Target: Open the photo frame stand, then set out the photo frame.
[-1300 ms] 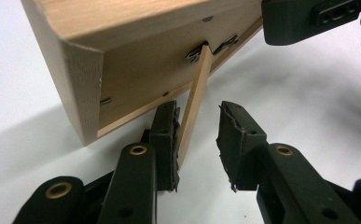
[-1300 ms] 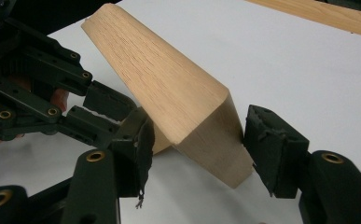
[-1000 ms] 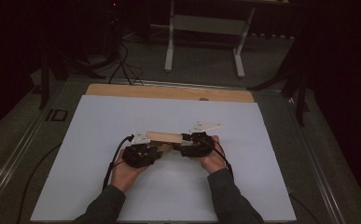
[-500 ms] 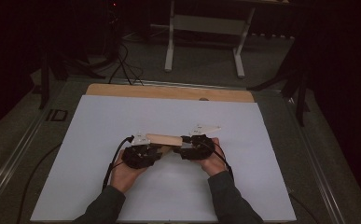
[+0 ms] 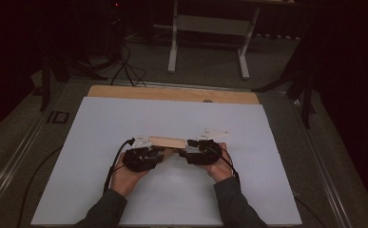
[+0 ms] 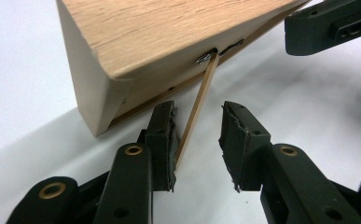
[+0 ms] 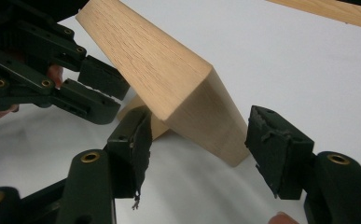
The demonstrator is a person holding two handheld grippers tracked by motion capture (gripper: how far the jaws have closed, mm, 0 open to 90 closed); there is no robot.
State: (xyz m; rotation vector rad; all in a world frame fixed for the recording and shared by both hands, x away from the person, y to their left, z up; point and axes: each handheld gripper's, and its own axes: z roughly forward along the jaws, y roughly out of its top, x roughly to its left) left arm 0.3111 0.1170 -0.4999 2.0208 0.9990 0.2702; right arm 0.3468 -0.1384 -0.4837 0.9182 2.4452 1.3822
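A wooden block (image 5: 166, 141) lies at the centre of the high view, on the sheet (image 5: 101, 123) covering the table (image 5: 172, 93). The left tongs (image 5: 160, 154) sit at its lower left, the right tongs (image 5: 187, 153) at its lower right. A thin stick (image 6: 197, 105) hangs beneath the block, between the left tongs' jaws. A stand (image 5: 208, 26) occupies the floor at the upper centre, beyond the table.

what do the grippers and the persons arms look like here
Both the left gripper and the right gripper are black linkage builds with brass-coloured pivot pins. Their pads are dark rubber, torn and ragged at the edges. A pale grey three-cornered plate tops each, and a black cable trails back from each. The sleeves are dark grey.
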